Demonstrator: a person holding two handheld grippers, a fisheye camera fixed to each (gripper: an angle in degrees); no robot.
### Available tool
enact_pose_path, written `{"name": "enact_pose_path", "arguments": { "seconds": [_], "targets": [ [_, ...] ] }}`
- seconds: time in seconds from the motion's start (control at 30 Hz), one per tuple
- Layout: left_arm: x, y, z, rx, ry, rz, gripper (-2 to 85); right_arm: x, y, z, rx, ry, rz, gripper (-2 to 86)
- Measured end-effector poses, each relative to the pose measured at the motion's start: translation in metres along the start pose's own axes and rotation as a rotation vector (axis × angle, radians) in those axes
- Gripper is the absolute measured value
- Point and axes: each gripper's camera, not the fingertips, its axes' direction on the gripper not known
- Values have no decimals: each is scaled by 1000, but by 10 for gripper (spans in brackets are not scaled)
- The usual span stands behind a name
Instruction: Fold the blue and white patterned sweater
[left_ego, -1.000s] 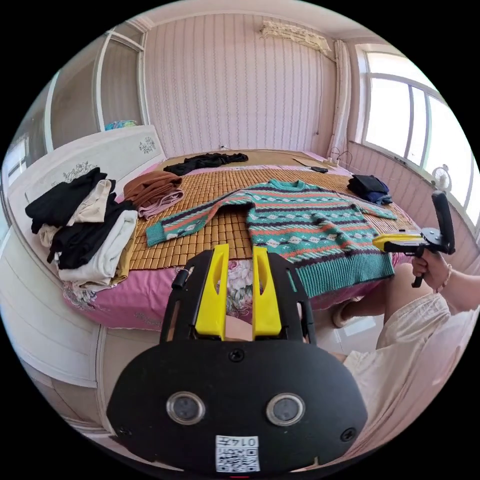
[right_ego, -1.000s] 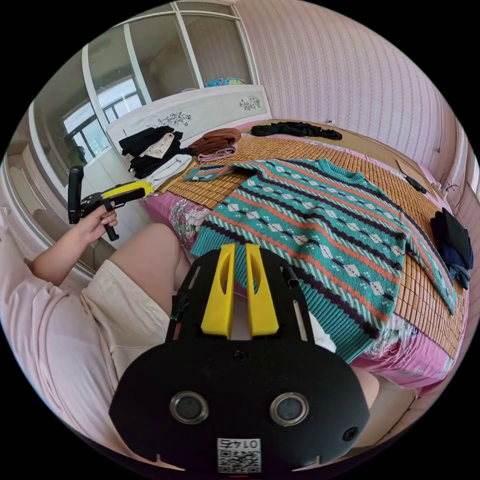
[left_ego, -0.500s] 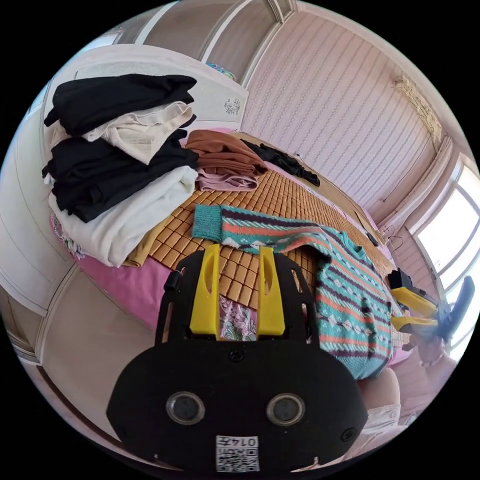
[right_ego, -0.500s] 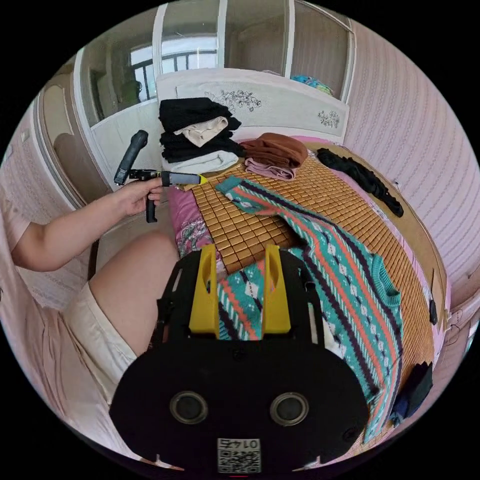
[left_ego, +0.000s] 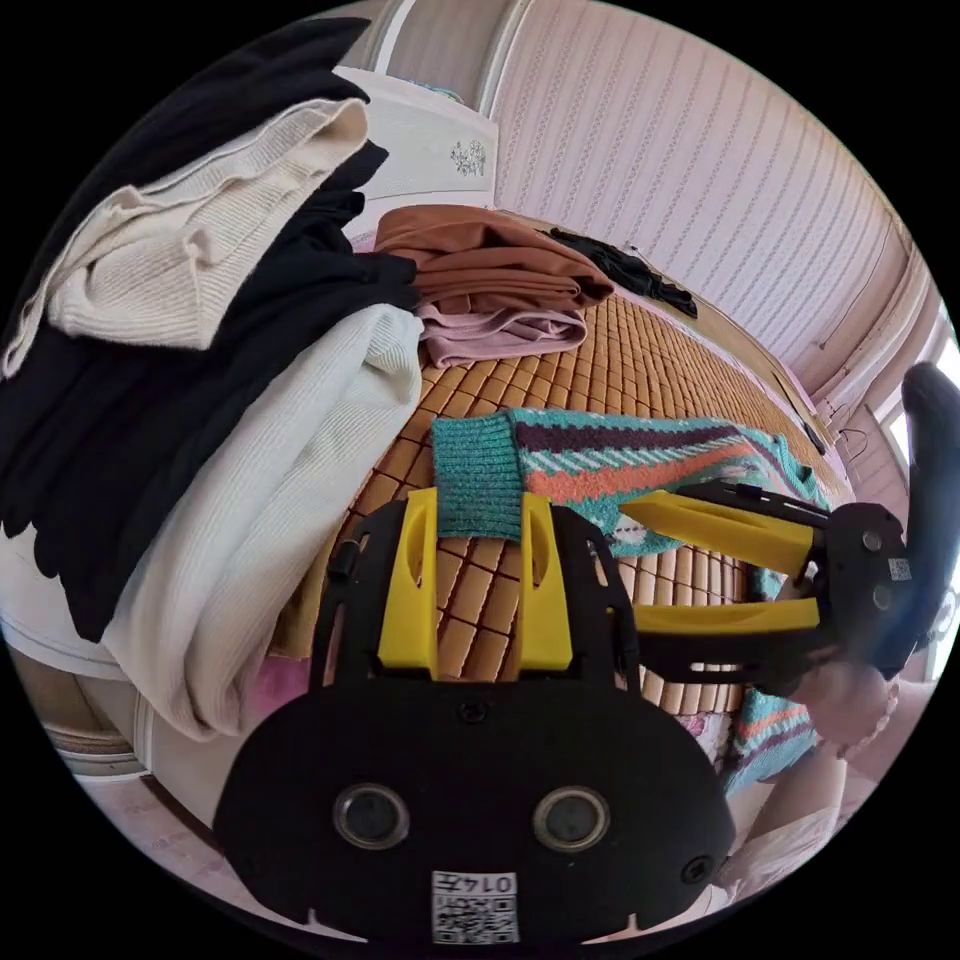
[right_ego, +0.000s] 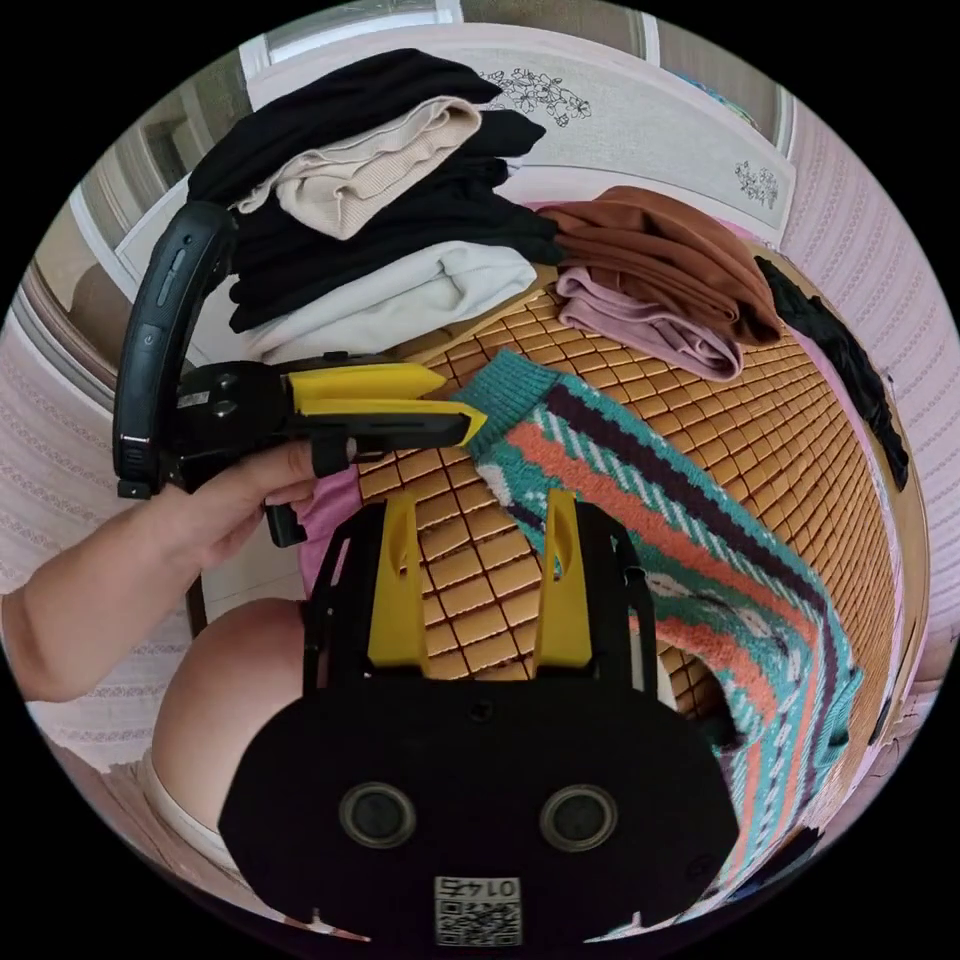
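The sweater (left_ego: 620, 455), knitted in teal, orange, dark purple and white, lies flat on a bamboo mat (left_ego: 640, 350), one sleeve stretched toward me. In the left gripper view my left gripper (left_ego: 478, 500) is open, and the sleeve's teal cuff (left_ego: 478, 475) sits right at its jaw tips. My right gripper (left_ego: 632, 562) reaches in from the right, open, just over the same sleeve. In the right gripper view my right gripper (right_ego: 480, 500) stands wide open above the mat beside the sleeve (right_ego: 700, 560). The left gripper (right_ego: 462, 400), held in a hand (right_ego: 230, 500), points at the cuff (right_ego: 510, 385).
A tall pile of folded black, cream and white clothes (left_ego: 200, 350) stands close on the left, at the mat's edge. Folded brown and pink garments (left_ego: 490, 280) lie behind the cuff. A black garment (left_ego: 630, 270) lies far back. The person's leg (right_ego: 230, 700) is near the bed's edge.
Both grippers have come in from the sweater's hem side to the sleeve end. The left one has reached the cuff. The right one's jaws have opened wider.
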Motion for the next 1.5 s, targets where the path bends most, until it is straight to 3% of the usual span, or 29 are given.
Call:
{"name": "enact_pose_path", "arguments": {
  "seconds": [0.13, 0.2, 0.27, 0.33, 0.47, 0.7, 0.8, 0.97, 1.03, 1.2, 1.3, 1.5],
  "targets": [
    [3, 0, 12, -14, -37, 51, 117, 15, 0, 12, 43, 125, 77, 106],
    [0, -1, 8, -11, -31, 66, 67, 20, -2, 9, 39, 142, 25, 80],
    [-6, -3, 0, -23, 62, 43, 6, 28, -4, 1, 25, 111, 7, 56],
    [-10, -5, -19, 52, 144, 20, -4, 42, -3, -15, 54, 50, 33, 24],
    [10, -20, -73, 219, 121, 107, -9, 89, 7, -71, 224, -84, 201, 4],
    [83, -32, -173, 481, 274, 264, -10, 177, 68, -208, 655, -236, 352, -1],
    [137, -32, -212, 564, 485, 389, -10, 208, 130, -268, 846, -206, 417, -1],
    [234, -8, -231, 525, 614, 613, -9, 244, 273, -325, 998, -53, 639, 2],
    [257, 10, -214, 465, 601, 660, -7, 254, 329, -325, 948, 7, 756, 4],
    [298, 55, -120, 126, 405, 721, 29, 285, 459, -269, 384, -10, 1130, 2],
    [306, 59, -86, -26, 343, 724, 54, 282, 482, -278, 355, 88, 1135, 4],
    [317, 26, -84, -8, 195, 706, 64, 325, 476, -310, 361, 325, 1123, 53]
  ]
}}
